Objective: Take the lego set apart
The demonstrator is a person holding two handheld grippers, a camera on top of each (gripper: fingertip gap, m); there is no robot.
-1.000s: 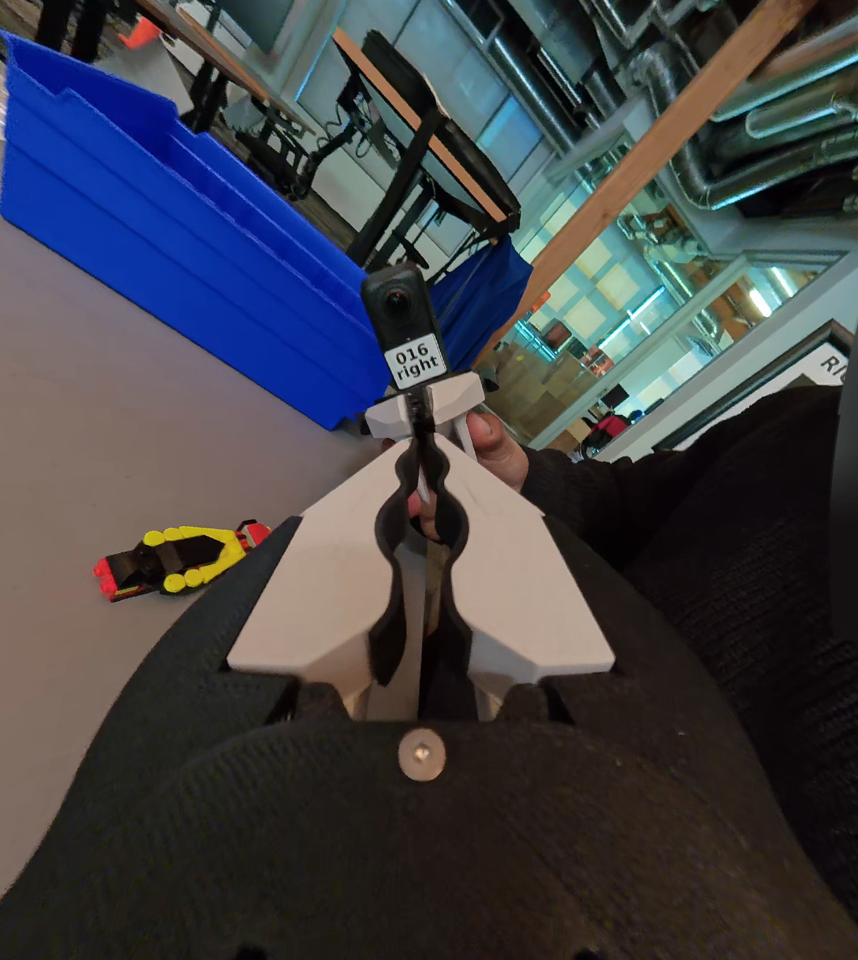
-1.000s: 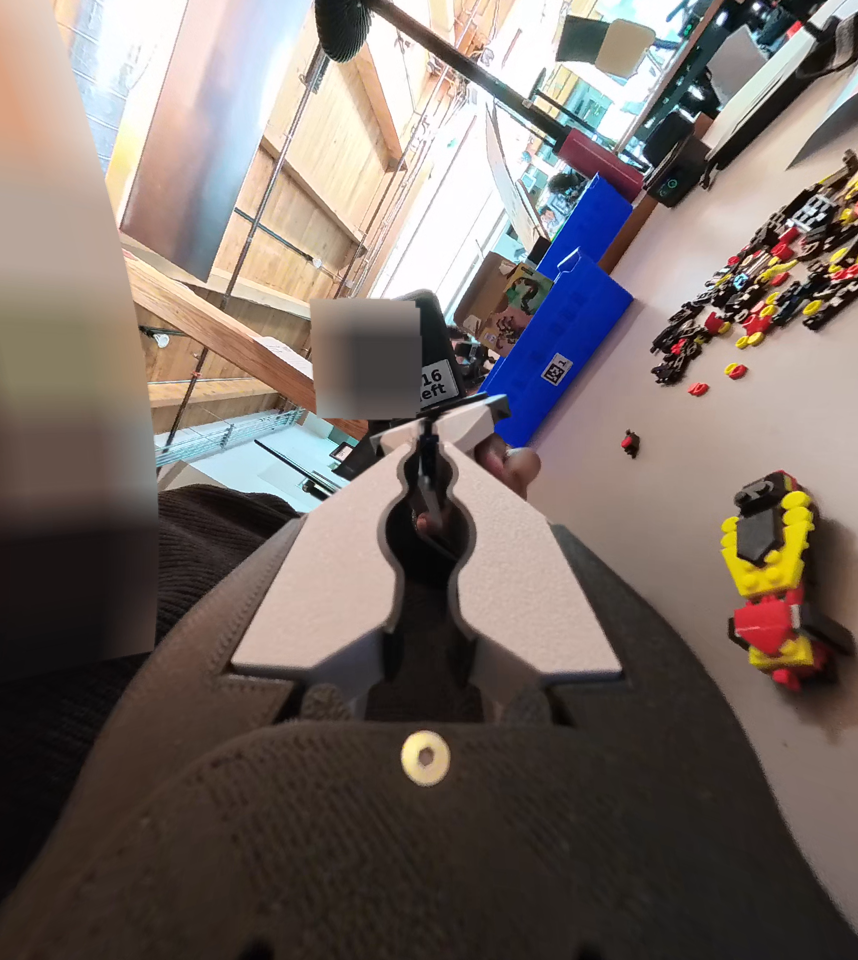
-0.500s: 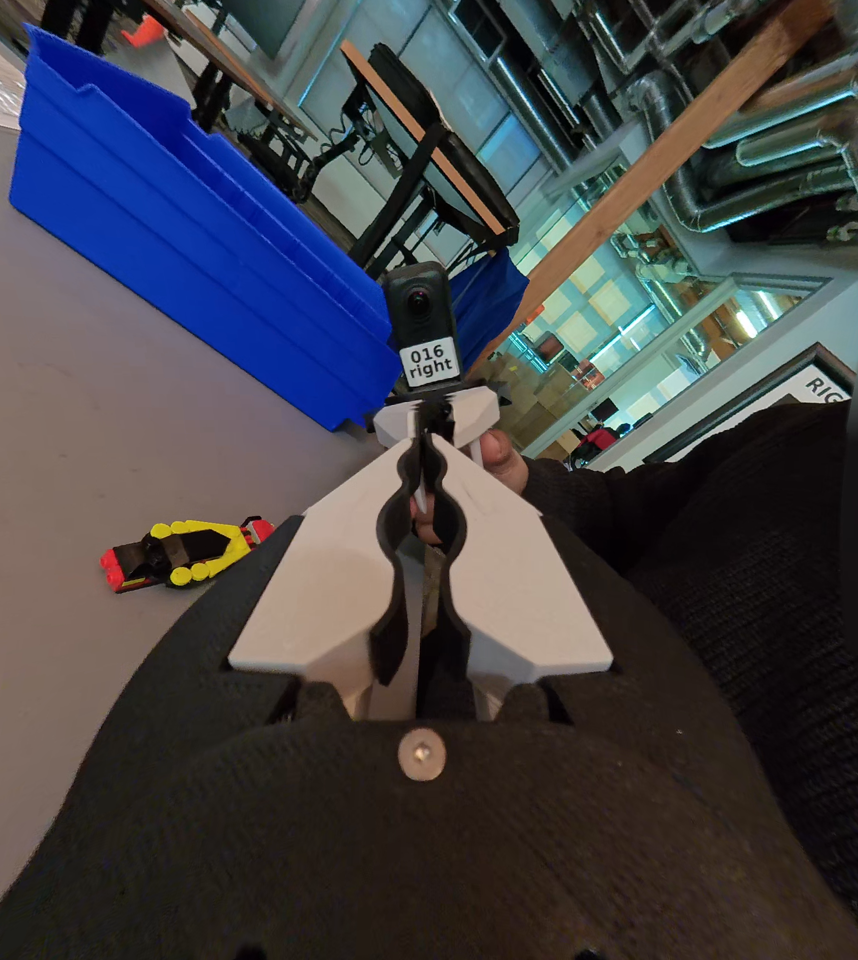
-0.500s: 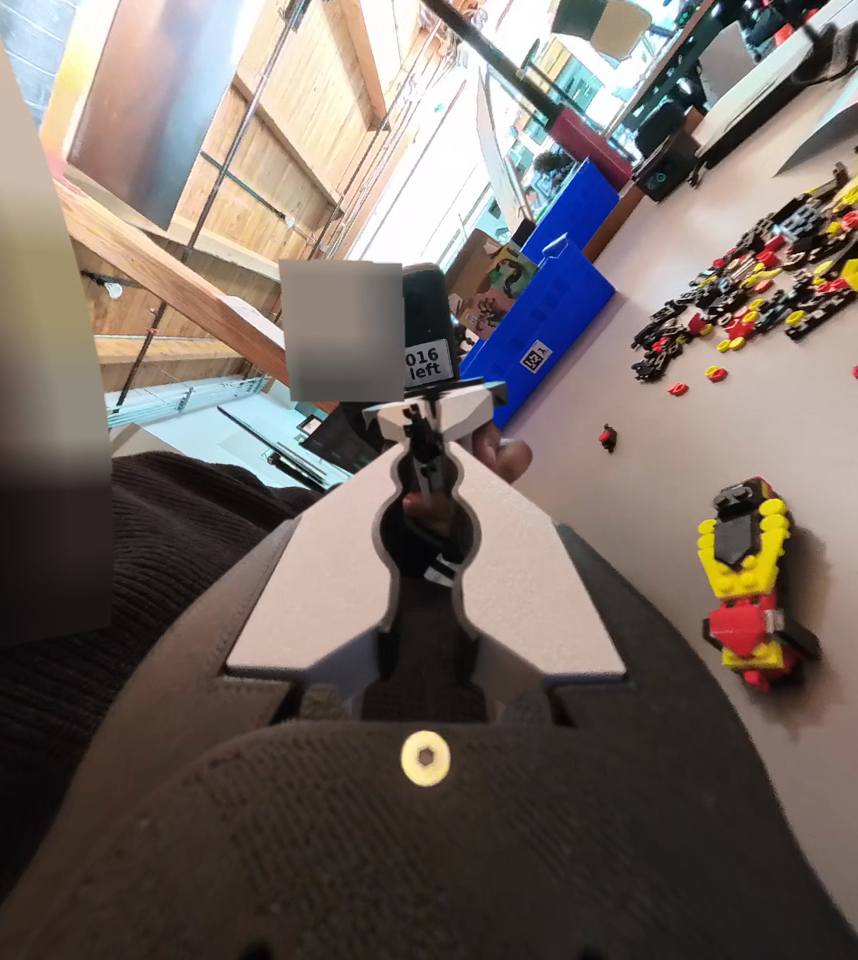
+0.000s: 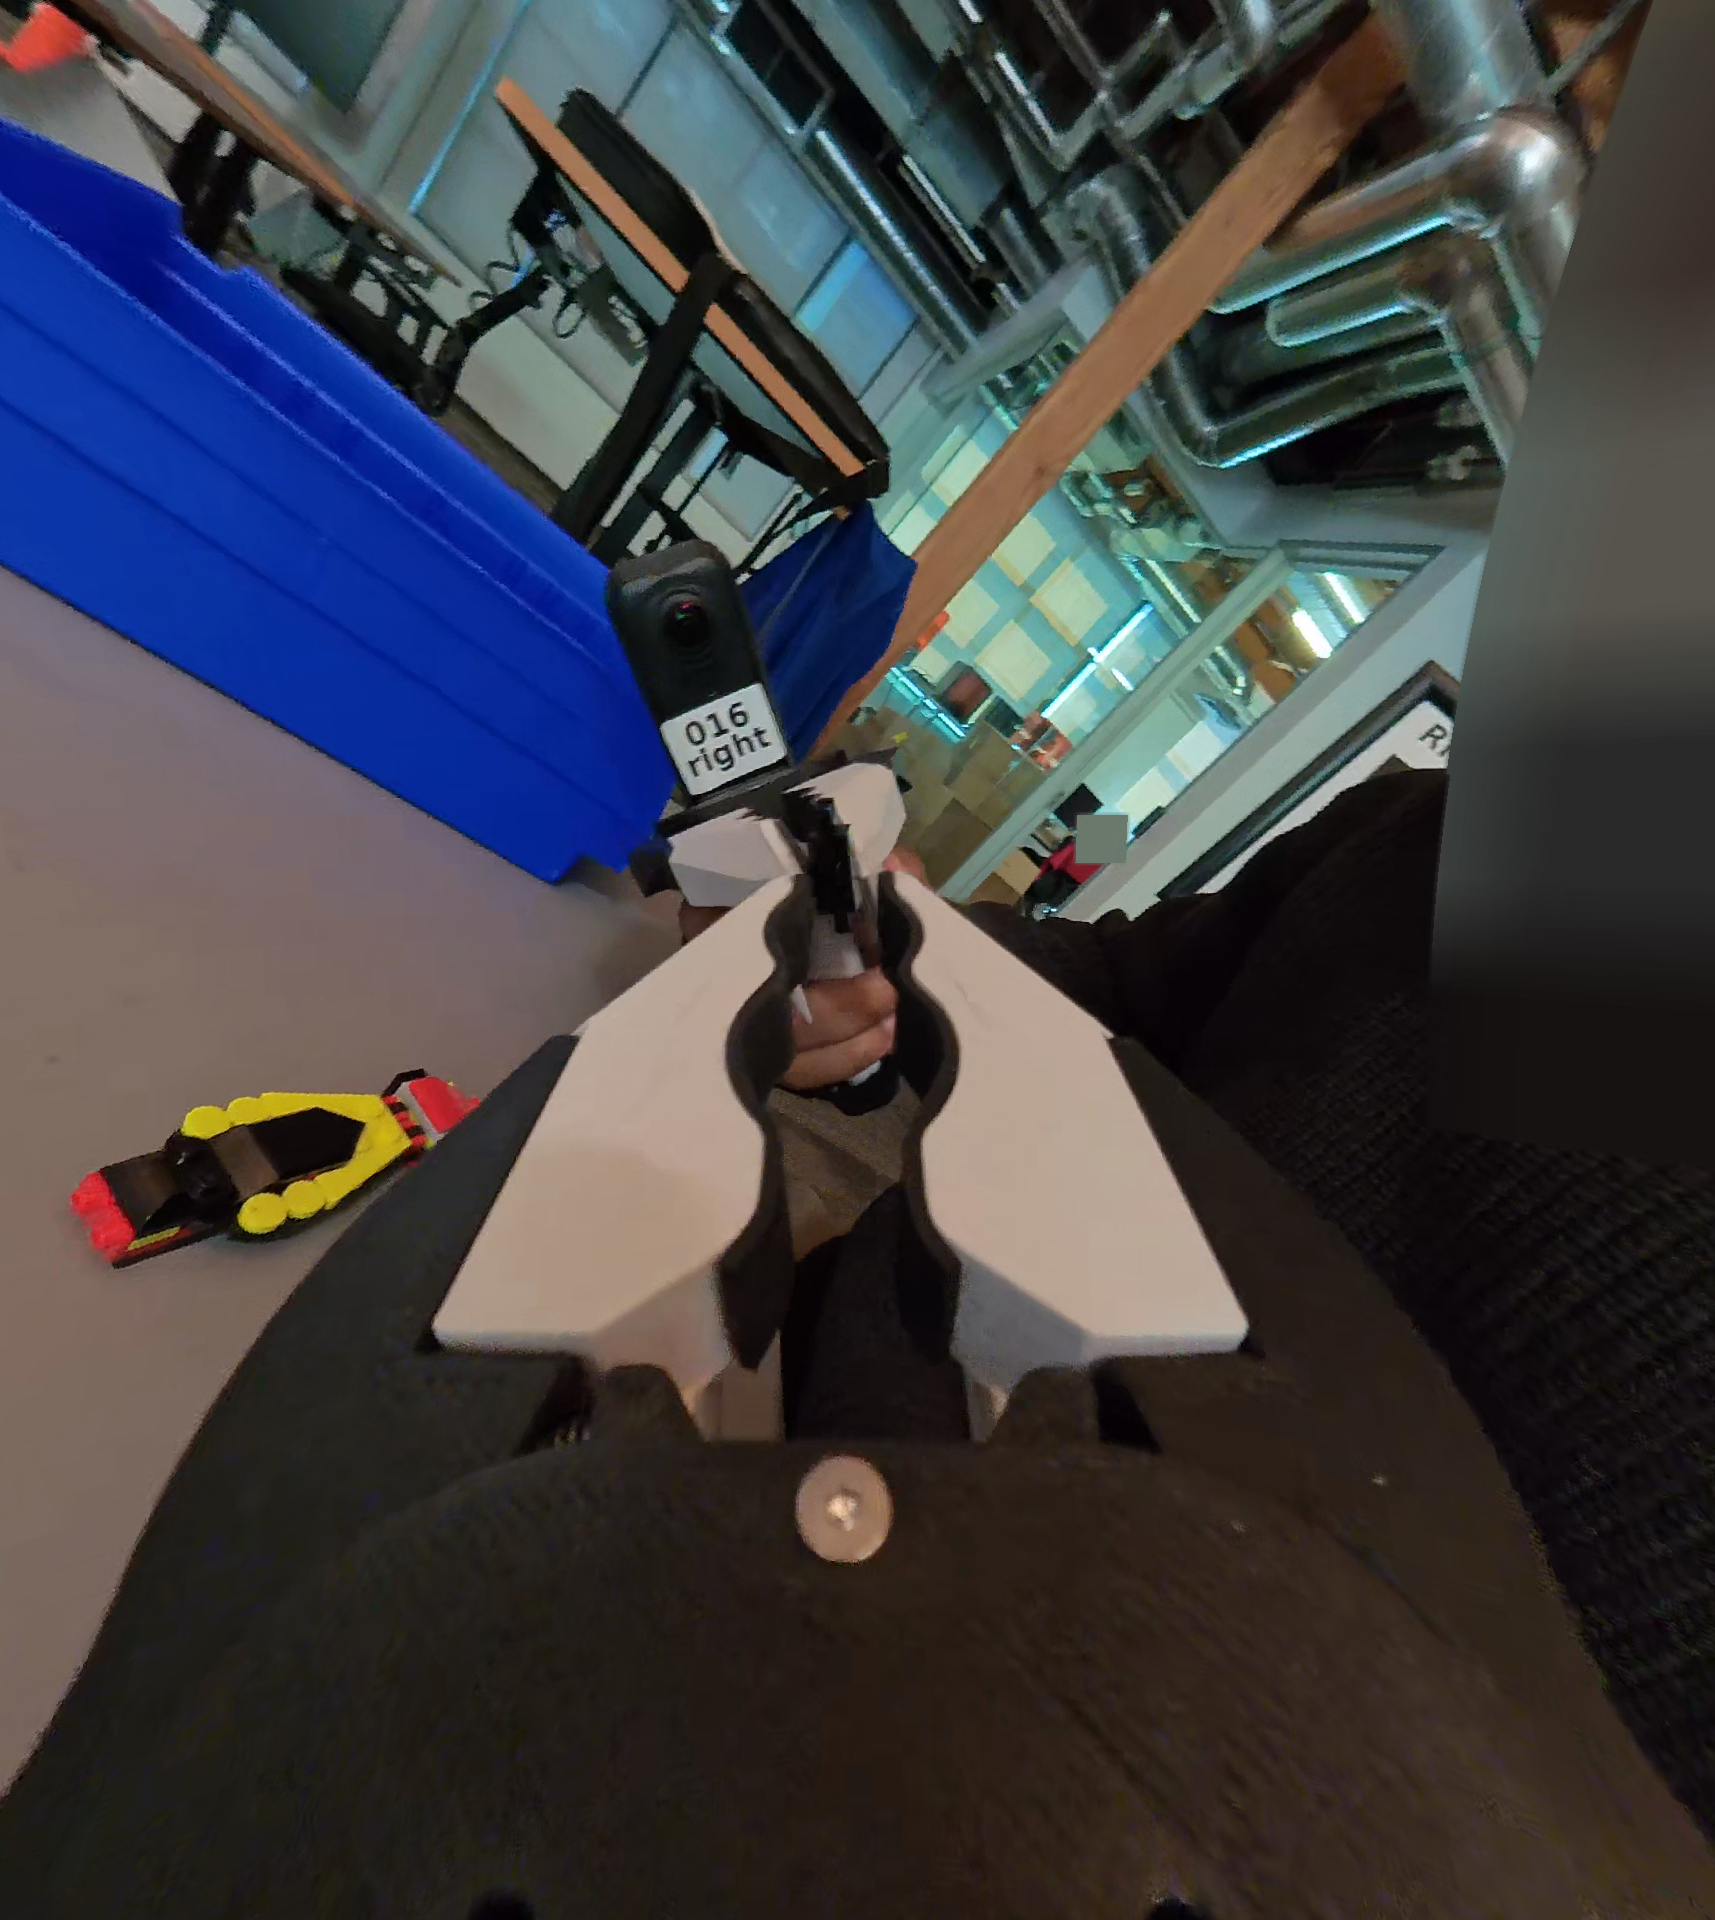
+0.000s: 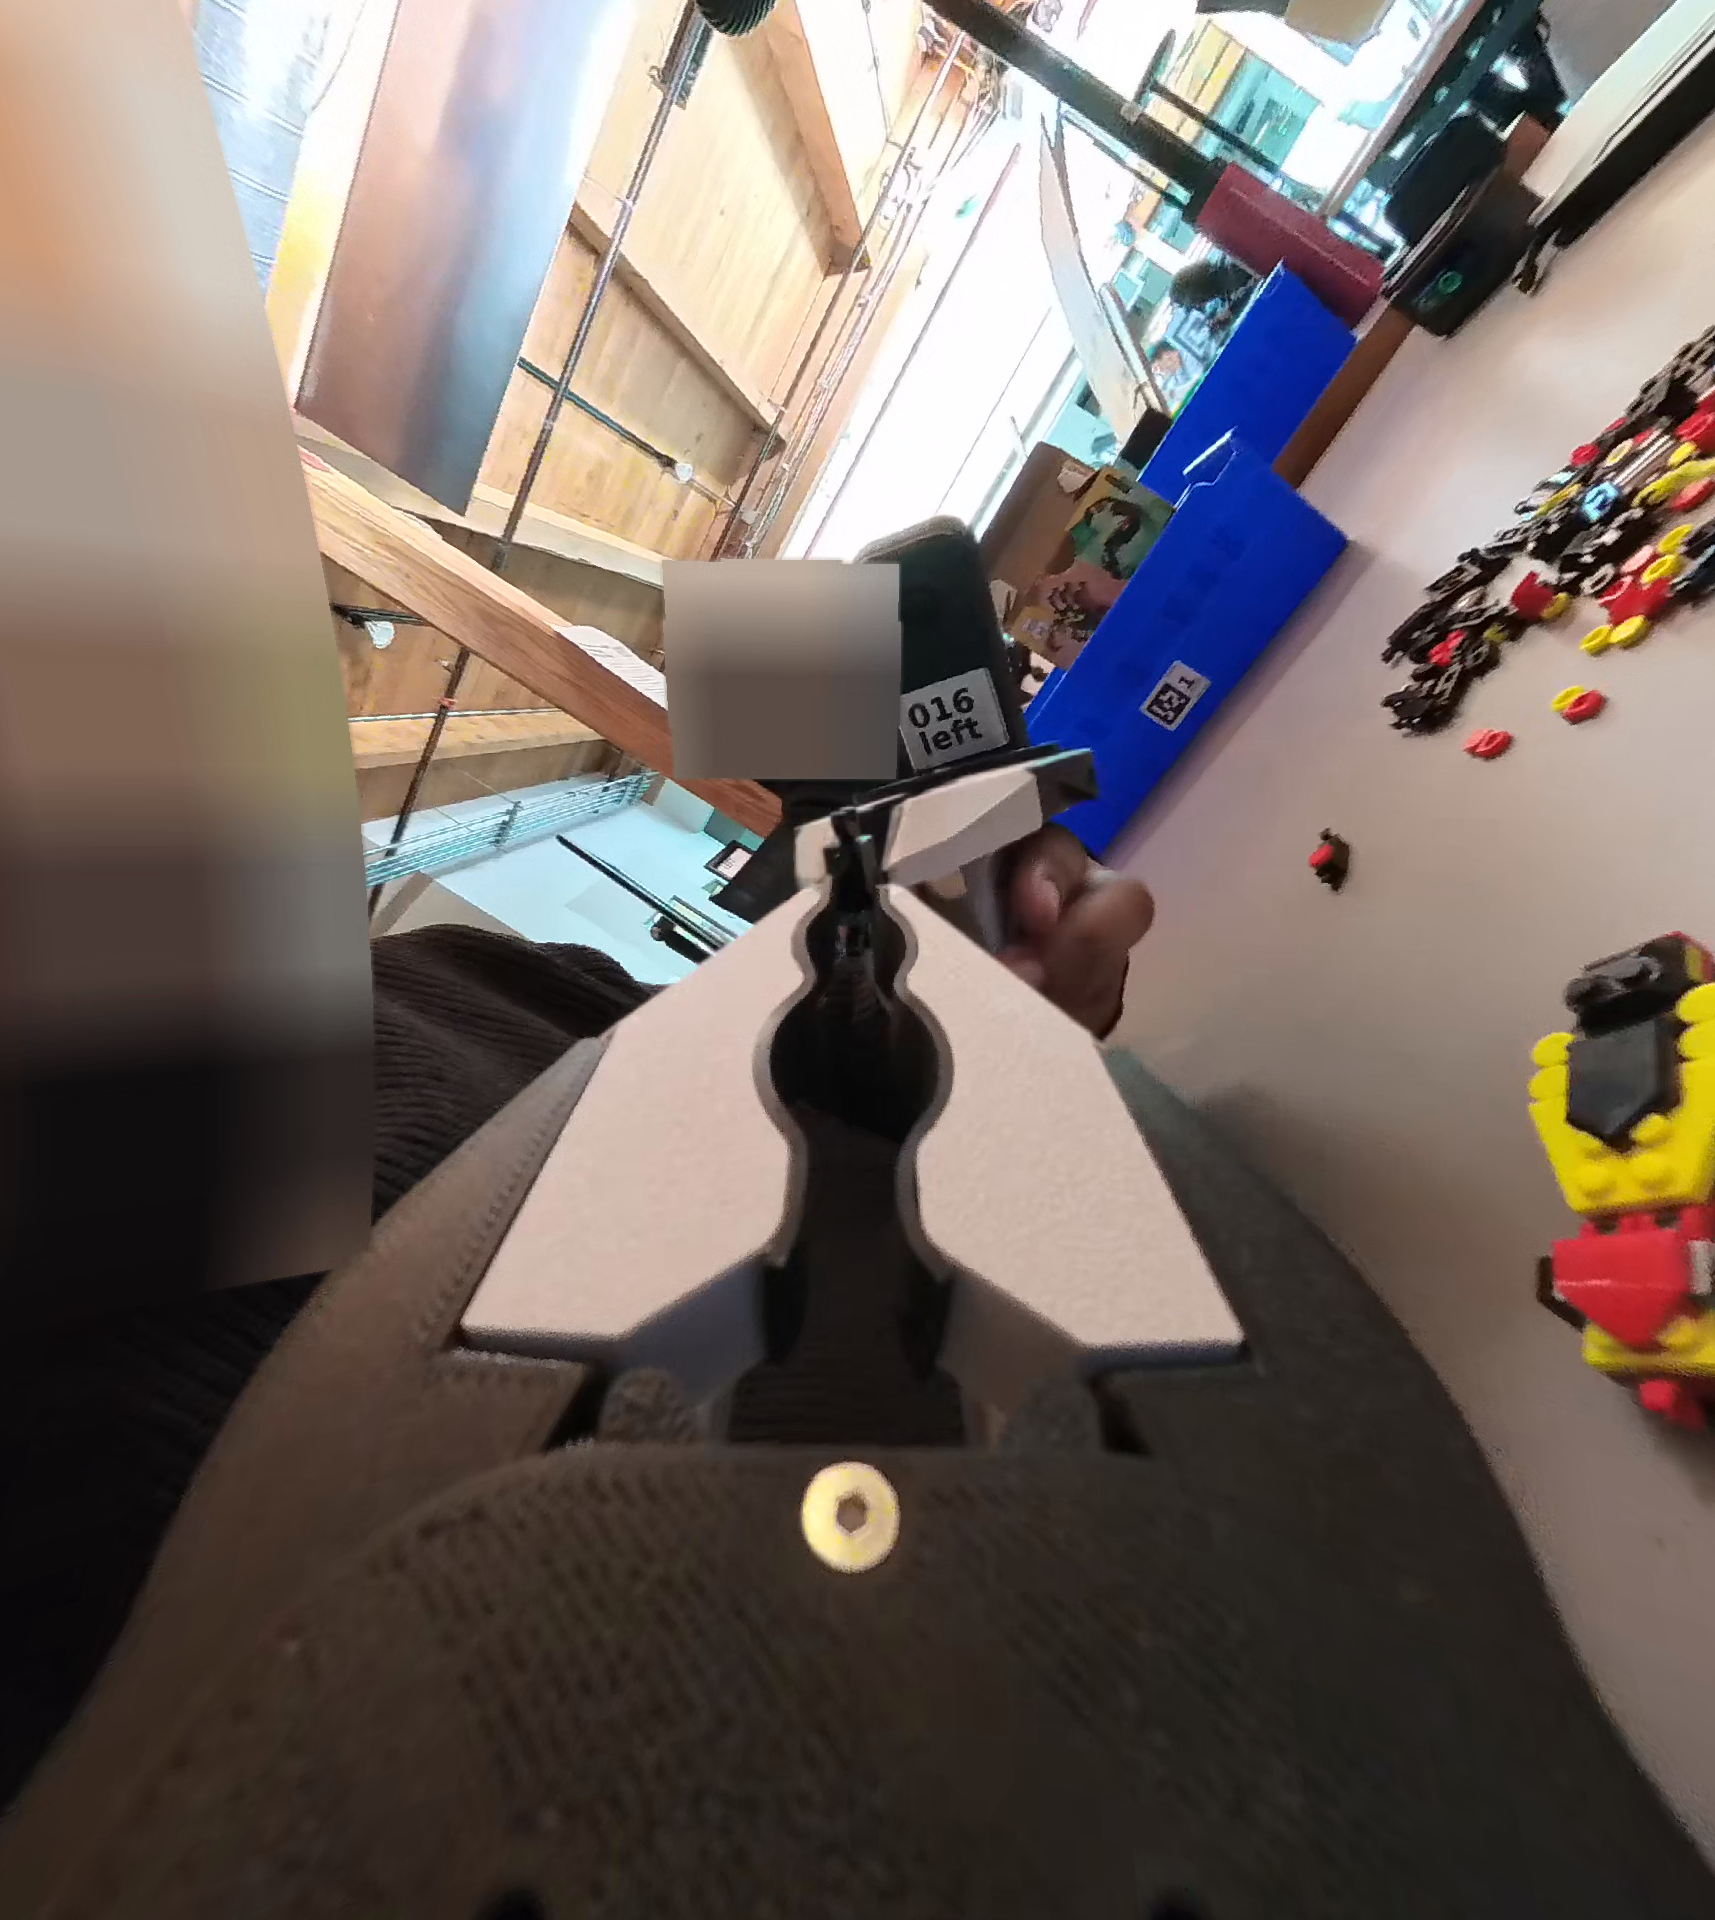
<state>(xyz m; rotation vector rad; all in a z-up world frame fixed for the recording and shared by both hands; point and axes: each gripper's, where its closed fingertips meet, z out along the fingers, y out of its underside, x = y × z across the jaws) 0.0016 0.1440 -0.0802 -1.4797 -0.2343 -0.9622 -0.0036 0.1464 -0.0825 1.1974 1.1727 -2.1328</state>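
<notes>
Yellow-red-black lego model [image 5: 261,1169] flat on grey table [image 5: 157,935], left of left gripper [image 5: 837,894], right of right gripper [image 6: 853,904], both clenched tip-to-tip on small black piece [image 5: 829,862].

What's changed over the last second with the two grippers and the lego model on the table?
Little. The left gripper and right gripper remain shut tip to tip on a small black piece, tilting slightly against each other. The yellow, red and black lego model and blue bin stay put on the table.
</notes>
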